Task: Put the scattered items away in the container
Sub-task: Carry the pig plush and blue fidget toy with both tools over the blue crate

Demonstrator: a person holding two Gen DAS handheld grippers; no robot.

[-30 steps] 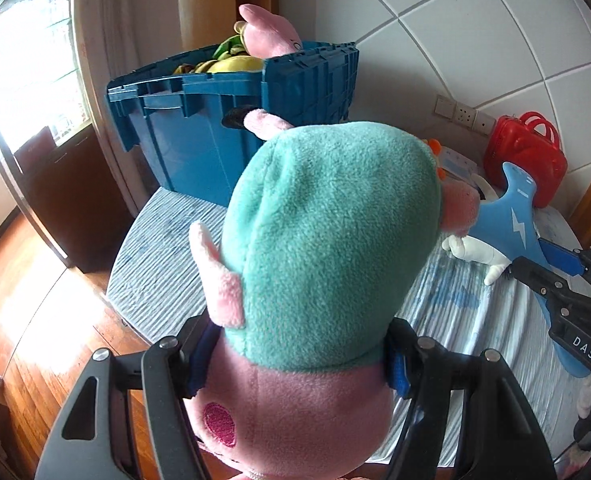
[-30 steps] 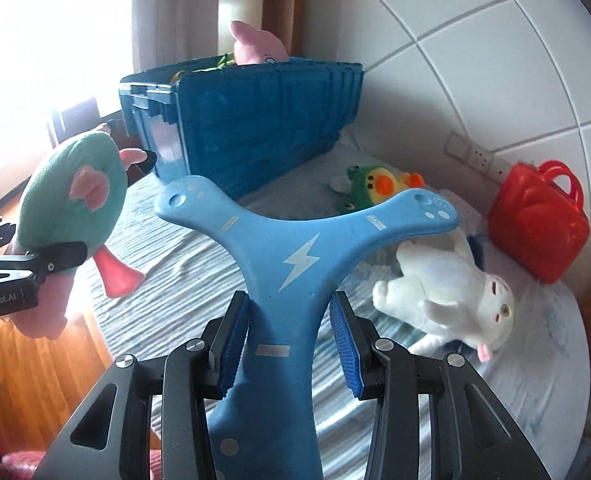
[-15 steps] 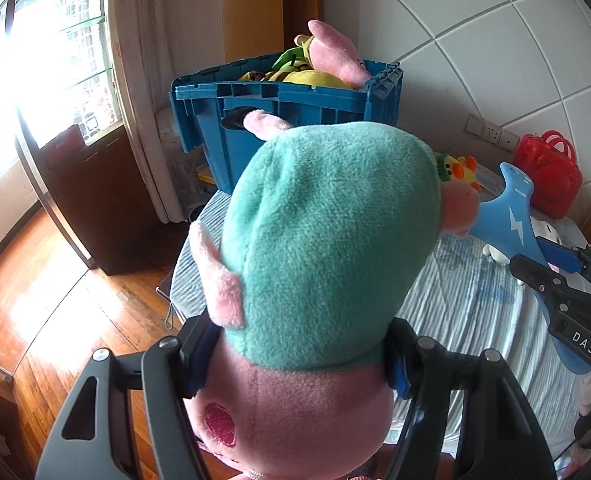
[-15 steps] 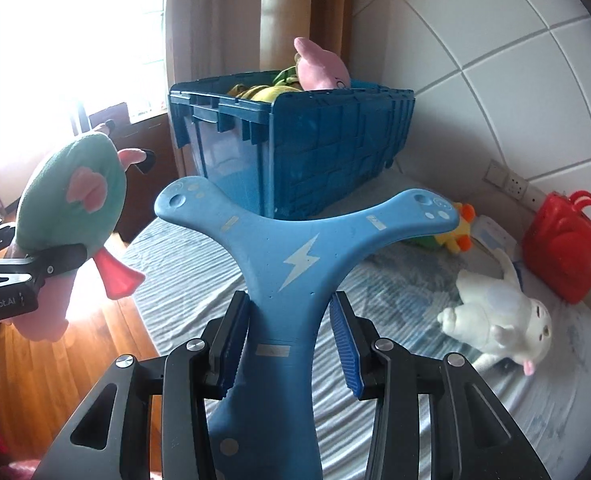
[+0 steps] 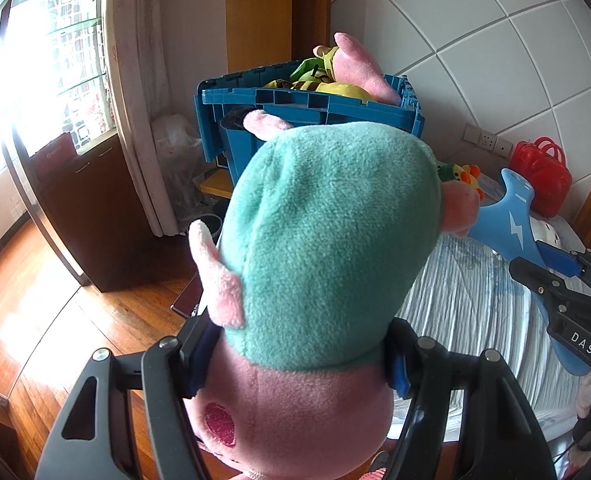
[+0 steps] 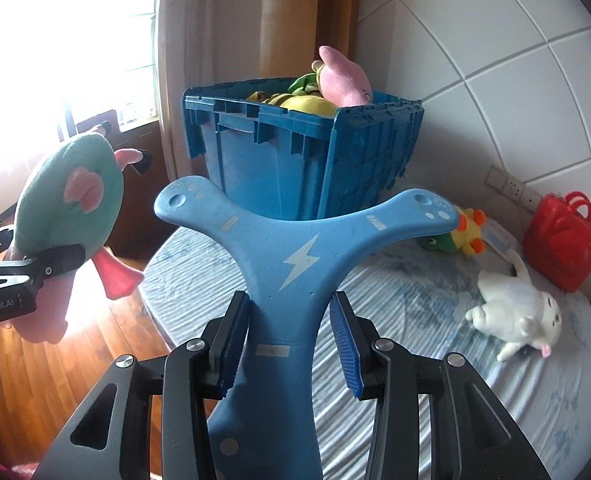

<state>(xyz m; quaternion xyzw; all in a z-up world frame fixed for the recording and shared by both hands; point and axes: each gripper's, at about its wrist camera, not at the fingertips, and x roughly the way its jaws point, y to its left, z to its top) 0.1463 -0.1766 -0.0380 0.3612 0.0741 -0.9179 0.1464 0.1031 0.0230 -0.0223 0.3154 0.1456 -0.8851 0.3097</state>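
Observation:
My left gripper (image 5: 295,360) is shut on a pink plush pig in a green dress (image 5: 327,248), held in the air and filling most of the left wrist view; it also shows in the right wrist view (image 6: 67,216). My right gripper (image 6: 291,336) is shut on a blue three-armed boomerang with a lightning bolt (image 6: 295,248), which also shows in the left wrist view (image 5: 511,220). The blue crate (image 6: 295,168) stands ahead at the far end of the bed, piled with plush toys, a pink one (image 6: 343,76) on top.
On the striped bed (image 6: 395,312) lie a white plush animal (image 6: 515,316), a green and yellow plush (image 6: 459,232) and a red toy bag (image 6: 559,244). Wall tiles are on the right. Wooden floor, a dark cabinet (image 5: 91,216) and a curtain are on the left.
Both grippers have drawn back and risen with their toys still held. The crate looks smaller and farther, and more floor shows at the left.

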